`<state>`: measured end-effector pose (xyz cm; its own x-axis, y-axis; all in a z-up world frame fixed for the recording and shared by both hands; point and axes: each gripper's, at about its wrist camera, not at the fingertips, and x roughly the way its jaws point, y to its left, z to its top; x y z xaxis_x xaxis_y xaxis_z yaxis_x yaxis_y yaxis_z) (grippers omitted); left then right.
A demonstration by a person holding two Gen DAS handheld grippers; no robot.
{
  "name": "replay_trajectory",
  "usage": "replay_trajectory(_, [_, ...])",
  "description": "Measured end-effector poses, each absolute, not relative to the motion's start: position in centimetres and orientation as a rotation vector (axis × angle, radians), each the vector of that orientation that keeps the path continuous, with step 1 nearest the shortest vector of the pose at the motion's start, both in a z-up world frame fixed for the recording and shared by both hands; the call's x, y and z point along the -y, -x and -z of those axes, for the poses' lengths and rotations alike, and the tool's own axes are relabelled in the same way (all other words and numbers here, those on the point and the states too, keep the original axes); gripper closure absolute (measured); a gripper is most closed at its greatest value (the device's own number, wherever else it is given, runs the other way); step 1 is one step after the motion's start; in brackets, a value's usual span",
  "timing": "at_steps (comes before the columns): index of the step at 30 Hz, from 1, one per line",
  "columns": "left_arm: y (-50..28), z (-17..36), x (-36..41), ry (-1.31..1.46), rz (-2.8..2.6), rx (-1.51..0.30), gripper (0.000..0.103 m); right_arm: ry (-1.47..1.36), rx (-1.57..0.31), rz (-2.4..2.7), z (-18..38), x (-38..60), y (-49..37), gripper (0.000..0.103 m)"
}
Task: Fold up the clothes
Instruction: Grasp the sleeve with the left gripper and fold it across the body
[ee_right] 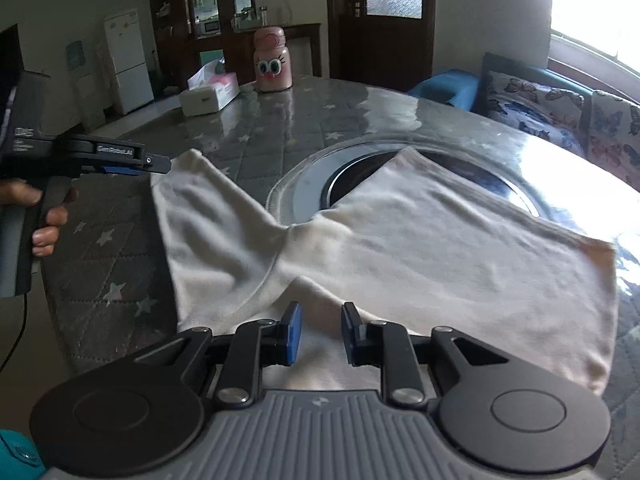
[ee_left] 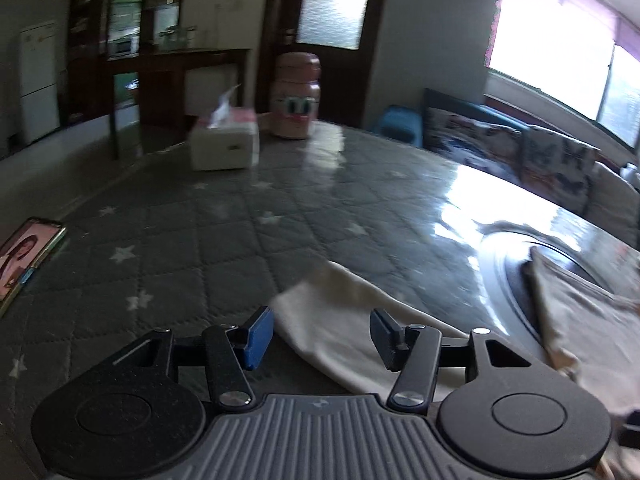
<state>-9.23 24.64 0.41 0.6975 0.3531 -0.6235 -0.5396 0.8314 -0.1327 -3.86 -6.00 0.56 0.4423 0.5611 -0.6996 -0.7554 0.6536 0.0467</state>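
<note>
A cream-white garment point(ee_right: 400, 248) lies spread flat on the grey star-patterned table point(ee_right: 104, 248), partly over a round dark inset point(ee_right: 316, 176). Its left sleeve point(ee_right: 200, 216) reaches out to the left and shows in the left wrist view point(ee_left: 340, 320). My left gripper point(ee_left: 320, 338) is open just above the sleeve's end, with the cloth between and below its jaws; it also shows from the side in the right wrist view point(ee_right: 160, 165). My right gripper point(ee_right: 320, 336) is open and empty, hovering over the garment's near edge.
A white tissue box point(ee_left: 224, 140) and a pink cartoon bottle point(ee_left: 296, 96) stand at the table's far side. A phone point(ee_left: 24, 260) lies at the left edge. A sofa with butterfly cushions point(ee_right: 560, 108) stands beyond the table on the right.
</note>
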Motion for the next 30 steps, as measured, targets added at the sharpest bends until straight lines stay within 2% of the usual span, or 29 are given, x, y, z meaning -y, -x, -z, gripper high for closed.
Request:
replay_trajectory(8, [8.6,0.9,-25.2,0.370,-0.564,-0.625,0.048,0.267,-0.716,-0.785,-1.9,8.6,3.9,0.077])
replay_trajectory(10, [8.6,1.1,-24.9,0.344,-0.577,-0.619,0.061,0.257,-0.709,-0.772,-2.1,9.3,4.1,0.077])
replay_trajectory(12, [8.5,1.2,-24.9,0.336,-0.585,-0.612,0.084,0.243,-0.705,-0.758,-2.2,10.0,4.3,0.077])
replay_trajectory(14, [8.5,1.2,-25.2,0.359,-0.573,-0.601,0.092,0.227,-0.702,-0.740,-2.3,10.8,4.6,0.077])
replay_trajectory(20, [9.2,-2.4,-21.7,0.346,-0.443,-0.516,0.094,0.193,-0.691,-0.690,-2.5,13.5,5.4,0.077])
replay_trajectory(30, [8.4,-8.6,-10.7,0.329,-0.026,-0.426,0.094,0.124,-0.644,-0.607,-3.2,18.3,6.1,0.077])
